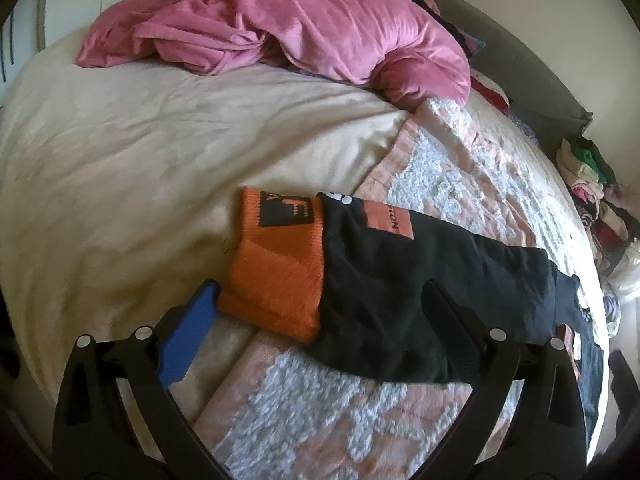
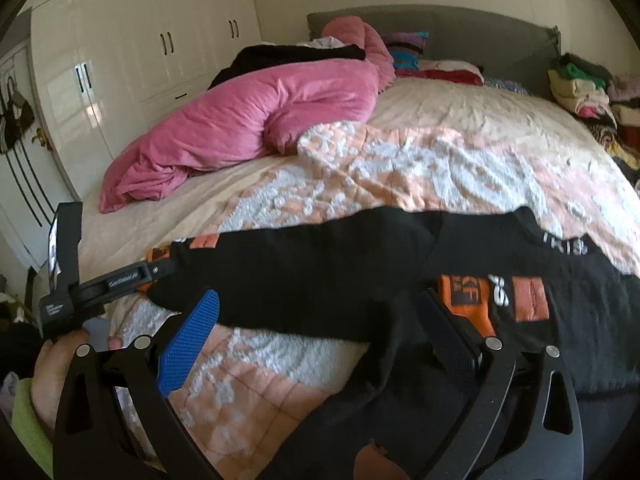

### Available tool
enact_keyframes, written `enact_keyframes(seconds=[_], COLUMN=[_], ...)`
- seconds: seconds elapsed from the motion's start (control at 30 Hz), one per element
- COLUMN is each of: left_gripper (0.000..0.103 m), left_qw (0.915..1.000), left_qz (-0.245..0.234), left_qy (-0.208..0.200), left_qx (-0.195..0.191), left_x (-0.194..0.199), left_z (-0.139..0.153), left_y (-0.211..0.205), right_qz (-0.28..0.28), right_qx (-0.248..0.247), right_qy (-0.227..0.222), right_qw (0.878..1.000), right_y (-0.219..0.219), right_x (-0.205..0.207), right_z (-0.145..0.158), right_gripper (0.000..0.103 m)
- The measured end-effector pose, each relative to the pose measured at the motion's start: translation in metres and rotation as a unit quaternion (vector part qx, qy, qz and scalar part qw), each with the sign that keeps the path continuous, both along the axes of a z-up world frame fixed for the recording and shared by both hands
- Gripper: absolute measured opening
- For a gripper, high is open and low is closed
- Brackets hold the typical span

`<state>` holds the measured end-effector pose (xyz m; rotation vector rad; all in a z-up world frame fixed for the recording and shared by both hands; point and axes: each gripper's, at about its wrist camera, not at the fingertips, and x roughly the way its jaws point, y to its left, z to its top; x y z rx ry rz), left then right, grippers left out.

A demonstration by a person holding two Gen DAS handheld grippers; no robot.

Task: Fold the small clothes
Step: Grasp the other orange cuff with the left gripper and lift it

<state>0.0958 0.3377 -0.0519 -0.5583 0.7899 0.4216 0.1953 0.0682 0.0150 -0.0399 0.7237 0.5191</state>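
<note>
A long black sock with an orange cuff (image 1: 276,264) lies flat across the peach-and-white quilt (image 1: 312,408) on the bed; its black leg (image 1: 420,280) runs to the right. My left gripper (image 1: 320,300) is open, its jaws spread wide on either side of the cuff end, holding nothing. In the right wrist view the same black sock (image 2: 320,268) stretches across, and a second sock's orange cuff (image 2: 464,296) lies by the right finger. My right gripper (image 2: 320,312) is open over the black fabric. The left gripper's body (image 2: 76,280) shows at the left.
A crumpled pink blanket (image 1: 280,28) lies at the far side of the bed. Stacked folded clothes (image 2: 580,84) sit at the bed's right by the grey headboard (image 2: 460,28). White wardrobes (image 2: 140,48) stand to the left. A cream sheet (image 1: 120,160) covers the left part.
</note>
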Motion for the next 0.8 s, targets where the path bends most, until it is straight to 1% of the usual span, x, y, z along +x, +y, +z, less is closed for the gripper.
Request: enact_keyframes(seconds=[0.03, 0.07, 0.1, 0.13, 0.2, 0.3, 0.4, 0.43, 0.53, 0.63, 0.8], left_gripper=[0.084, 0.075, 0.065, 0.059, 0.039, 0.027, 0.021, 0.02, 0.018, 0.017, 0.016], left_qw=[1.0, 0.9997, 0.9993, 0.999, 0.9988, 0.999, 0.999, 0.9984, 0.9962, 0.9939, 0.9903], left_qz=[0.001, 0.001, 0.0, 0.0, -0.003, -0.008, -0.019, -0.023, -0.027, -0.034, -0.049], left_qy=[0.006, 0.016, 0.026, 0.03, 0.028, 0.021, -0.019, -0.04, -0.08, -0.104, -0.13], left_qx=[0.007, 0.018, 0.028, 0.034, 0.039, 0.039, 0.037, 0.032, 0.021, 0.011, 0.008], left_x=[0.002, 0.005, 0.008, 0.009, 0.01, 0.009, 0.002, -0.001, -0.008, -0.011, -0.015], left_z=[-0.002, -0.004, -0.006, -0.006, -0.007, -0.004, 0.01, 0.017, 0.031, 0.039, 0.052], left_y=[-0.001, -0.003, -0.006, -0.007, -0.009, -0.009, -0.013, -0.013, -0.013, -0.015, -0.025], right_qz=[-0.001, -0.003, -0.007, -0.011, -0.022, -0.035, -0.044, -0.047, -0.054, -0.063, -0.078], right_qx=[0.006, 0.01, 0.012, 0.012, 0.015, 0.024, 0.027, 0.029, 0.033, 0.038, 0.046], right_qy=[0.006, 0.008, 0.009, 0.009, 0.012, 0.02, 0.023, 0.023, 0.024, 0.023, 0.019], right_qw=[1.0, 1.0, 1.0, 1.0, 1.0, 0.999, 0.998, 0.998, 0.998, 0.997, 0.996], right_y=[-0.003, -0.007, -0.01, -0.013, -0.02, -0.031, -0.041, -0.044, -0.052, -0.062, -0.078], right_x=[0.0, 0.0, -0.001, -0.001, 0.0, 0.001, 0.0, -0.001, -0.001, -0.001, -0.001], right_z=[-0.002, -0.003, -0.004, -0.005, -0.007, -0.01, -0.011, -0.011, -0.011, -0.01, -0.007], right_gripper=[0.099, 0.099, 0.099, 0.099, 0.099, 0.099, 0.099, 0.099, 0.099, 0.099, 0.099])
